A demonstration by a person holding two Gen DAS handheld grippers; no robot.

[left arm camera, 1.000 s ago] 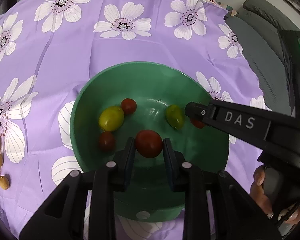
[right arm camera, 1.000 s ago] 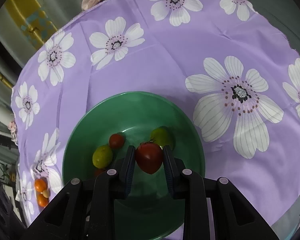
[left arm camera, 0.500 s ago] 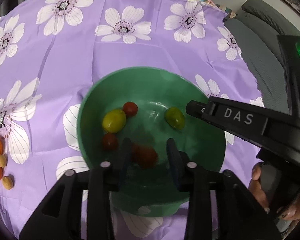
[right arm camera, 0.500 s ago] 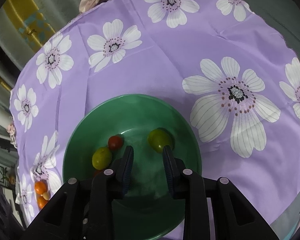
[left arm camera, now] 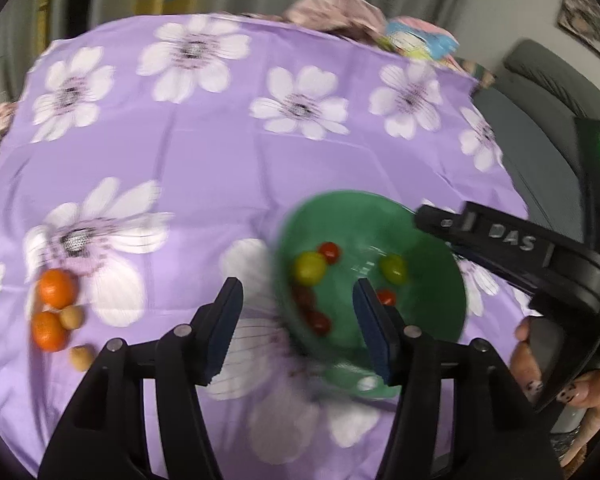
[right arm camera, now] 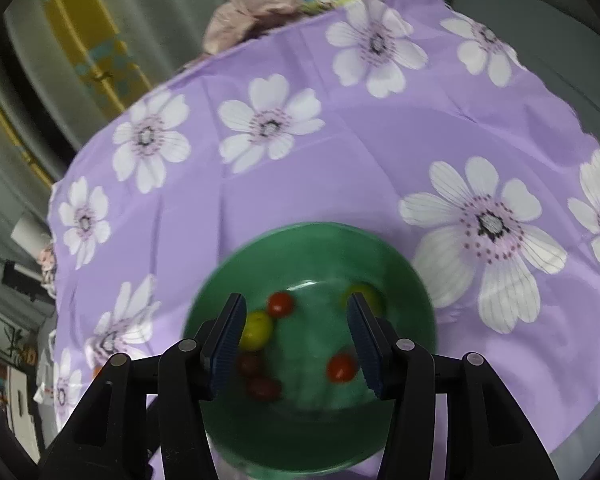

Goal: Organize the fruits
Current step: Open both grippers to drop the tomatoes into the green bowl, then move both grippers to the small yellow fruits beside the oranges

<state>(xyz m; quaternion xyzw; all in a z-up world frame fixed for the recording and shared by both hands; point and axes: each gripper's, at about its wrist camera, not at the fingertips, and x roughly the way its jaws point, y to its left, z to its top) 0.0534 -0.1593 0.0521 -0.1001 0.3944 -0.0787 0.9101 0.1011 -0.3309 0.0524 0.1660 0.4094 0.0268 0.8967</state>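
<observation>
Left wrist view: we find the left tongs [left arm camera: 298,330] spreading wider, nothing between them, green bowl [left arm camera: 440,248] of tomatoes [left arm camera: 329,251] just beyond them. We note the right tongs [right arm camera: 296,338] likewise opening and empty above that bowl.

1. "DAS" in pale raised capitals stands on the side of the right gripper's black finger arm [left arm camera: 512,240], where it reaches over the green bowl in the left wrist view; motion blur softens the letters a little.
2. The right wrist view carries no readable text.
3. The printed packet [left arm camera: 420,40] at the far edge of the tabletop shows colours only; no words on it can be read.
</observation>
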